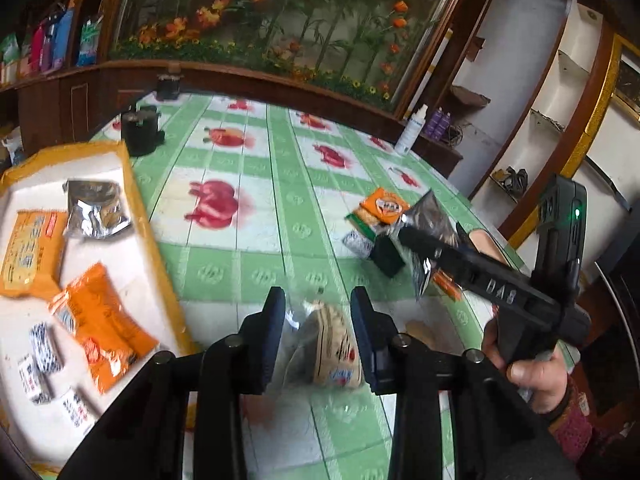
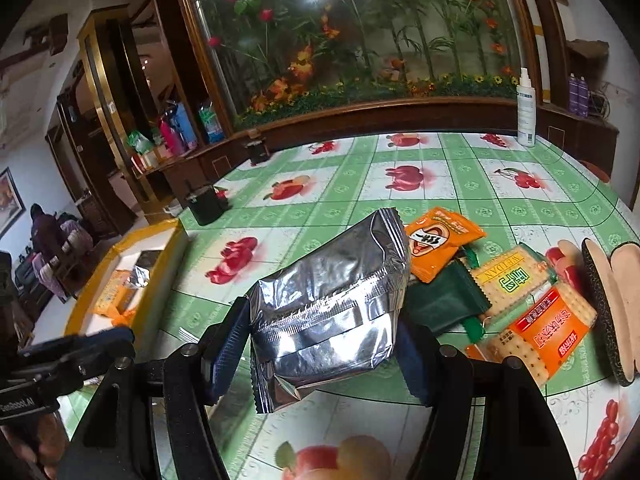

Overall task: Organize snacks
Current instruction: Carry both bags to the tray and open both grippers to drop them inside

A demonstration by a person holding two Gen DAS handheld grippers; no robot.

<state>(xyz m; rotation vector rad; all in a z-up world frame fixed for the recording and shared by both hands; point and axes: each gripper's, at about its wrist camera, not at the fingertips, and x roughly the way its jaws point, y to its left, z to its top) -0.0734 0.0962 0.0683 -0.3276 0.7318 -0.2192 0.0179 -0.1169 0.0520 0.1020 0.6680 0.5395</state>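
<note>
Both grippers are matte black plastic. At the lower middle of its own wrist view, the left gripper [image 1: 318,334] has two dark blue ribbed pads on angular arms, with round metal pivot screws. At the right edge, the right gripper [image 1: 430,250] shows raised "DAS" lettering and a green indicator light. The hand [image 1: 524,364] below emerges from a reddish patterned knit sleeve [image 1: 578,432].

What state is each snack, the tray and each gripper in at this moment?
Left gripper: fingers either side of the beige snack packet, contact unclear.
Right gripper: shut on the silver foil packet, lifted off the table.
Yellow-rimmed tray: on the table, holding orange, silver and small white packets.
Cracker packets: lying loose in a pile on the tablecloth.
</note>
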